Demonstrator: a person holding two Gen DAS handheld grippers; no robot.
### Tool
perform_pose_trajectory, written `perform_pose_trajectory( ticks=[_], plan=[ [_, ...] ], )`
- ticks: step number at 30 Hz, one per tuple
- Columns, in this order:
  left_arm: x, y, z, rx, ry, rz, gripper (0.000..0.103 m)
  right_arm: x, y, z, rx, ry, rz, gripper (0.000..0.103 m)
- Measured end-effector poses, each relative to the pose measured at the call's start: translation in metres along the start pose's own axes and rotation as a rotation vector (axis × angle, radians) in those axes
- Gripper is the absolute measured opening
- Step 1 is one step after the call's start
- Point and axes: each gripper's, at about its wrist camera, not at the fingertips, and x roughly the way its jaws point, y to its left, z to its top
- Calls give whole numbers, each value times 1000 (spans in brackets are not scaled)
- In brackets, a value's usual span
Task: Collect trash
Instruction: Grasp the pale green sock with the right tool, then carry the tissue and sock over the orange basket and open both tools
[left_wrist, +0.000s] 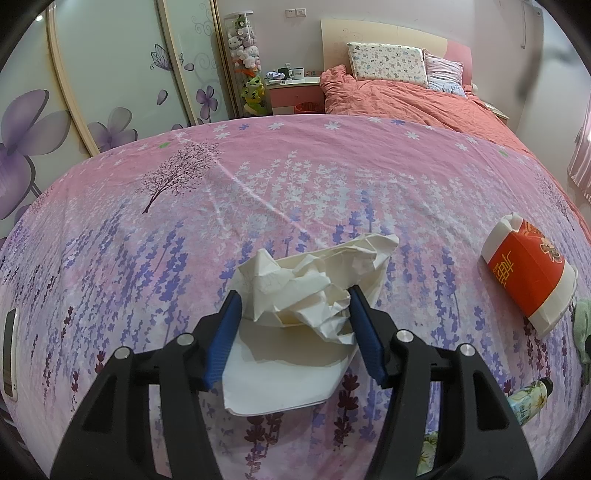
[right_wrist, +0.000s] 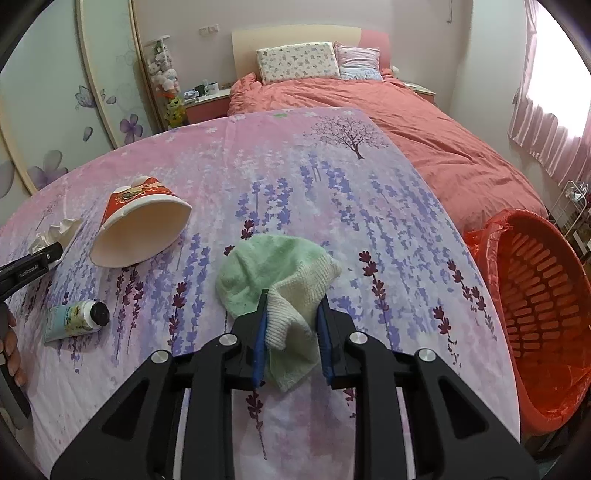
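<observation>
A crumpled white paper lies on the flowered pink cloth, between the fingers of my left gripper; the blue pads stand on either side of it, touching it. My right gripper is shut on a green and cream knitted sock that rests on the cloth. A red and white paper cup lies on its side left of the sock; it also shows in the left wrist view. An orange trash basket with a red liner stands at the right edge.
A small flowered tube with a black cap lies at the front left. A phone lies at the far left edge. A bed with a coral quilt stands behind. A wardrobe lines the left wall.
</observation>
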Motion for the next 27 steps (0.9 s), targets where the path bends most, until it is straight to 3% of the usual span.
perform_pose_trajectory(
  ticks=[4, 11, 14, 17, 20, 22, 27],
  plan=[
    [1, 3, -1, -16, 1, -18, 59, 1, -3, 0, 24, 8, 9, 30],
    [-1, 5, -3, -16, 1, -17, 59, 0, -5, -1, 24, 8, 20, 33],
    [-1, 7, -3, -21, 1, -50, 60, 0, -4, 0, 19, 8, 21, 34],
    [-4, 7, -5, 26, -6, -64, 59, -2, -9, -1, 45, 2, 62, 34],
    [-8, 5, -8, 29, -12, -96, 45, -2, -14, 0, 73, -5, 104, 25],
    [-11, 1, -9, 39, -19, -95, 44, -5, -17, -1, 81, -17, 129, 17],
    [-32, -7, -11, 48, -64, -96, 43, -22, -19, -1, 78, -48, 161, 15]
  ],
)
